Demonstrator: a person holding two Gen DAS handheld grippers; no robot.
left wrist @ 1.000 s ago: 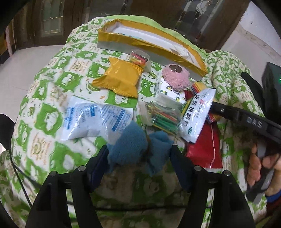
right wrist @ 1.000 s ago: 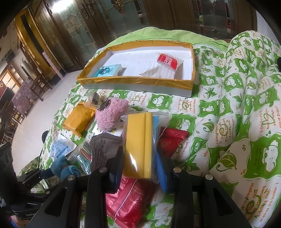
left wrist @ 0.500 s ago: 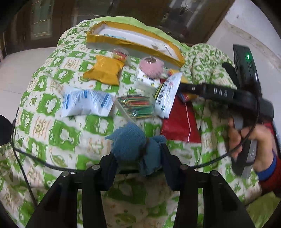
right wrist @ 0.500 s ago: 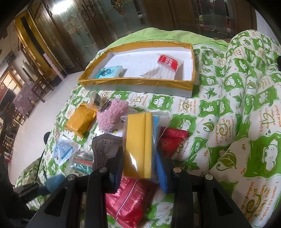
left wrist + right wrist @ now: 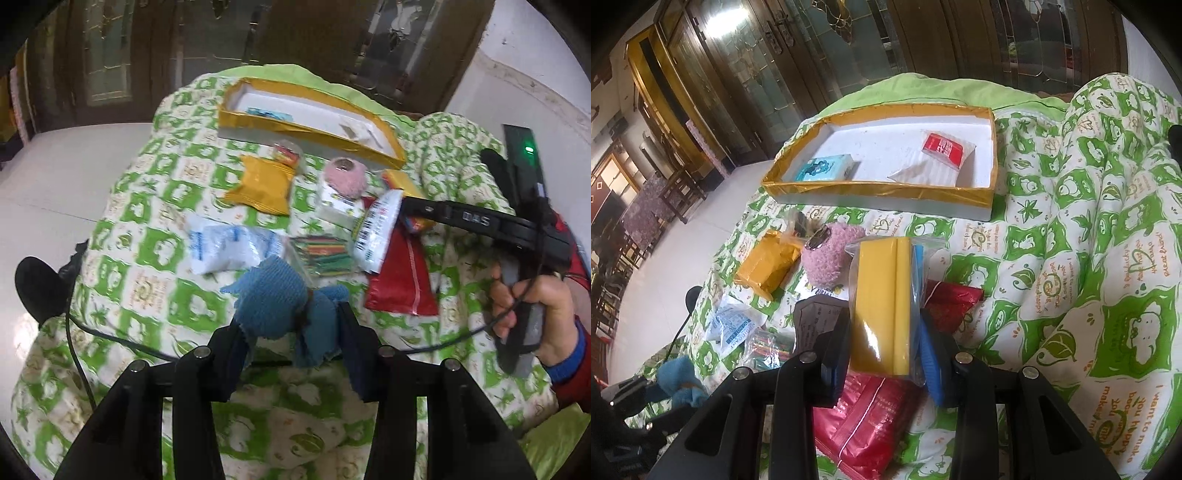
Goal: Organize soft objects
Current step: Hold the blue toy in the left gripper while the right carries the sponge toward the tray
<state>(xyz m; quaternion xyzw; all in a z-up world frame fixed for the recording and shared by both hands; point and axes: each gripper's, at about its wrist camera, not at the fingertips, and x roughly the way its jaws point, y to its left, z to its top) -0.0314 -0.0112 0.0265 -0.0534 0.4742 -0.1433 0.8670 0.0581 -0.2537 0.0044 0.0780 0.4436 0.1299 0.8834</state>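
Note:
My left gripper (image 5: 293,326) is shut on a blue knitted cloth (image 5: 277,299) and holds it above the green-and-white quilt (image 5: 155,280). The cloth bunches between the pads like a bow. My right gripper (image 5: 884,332) is shut on a yellow sponge pack (image 5: 882,291) in a clear bag, upright above the pile. A gold-rimmed white tray (image 5: 879,194) lies farther back on the quilt with a blue tissue pack (image 5: 827,168) and a red-and-white packet (image 5: 938,155) inside. From the left wrist view the tray (image 5: 306,127) is far ahead.
Loose on the quilt are an orange packet (image 5: 262,184), a pink fluffy thing (image 5: 347,177), a white-blue sachet (image 5: 229,251), a bag of coloured sticks (image 5: 325,253), a white snack bag (image 5: 376,229) and a red bag (image 5: 402,284). A hand (image 5: 528,306) grips the right tool's handle.
The left jaws closed in on the blue cloth and lifted it off the quilt, drawing back from the pile. The right gripper kept still with the sponge pack.

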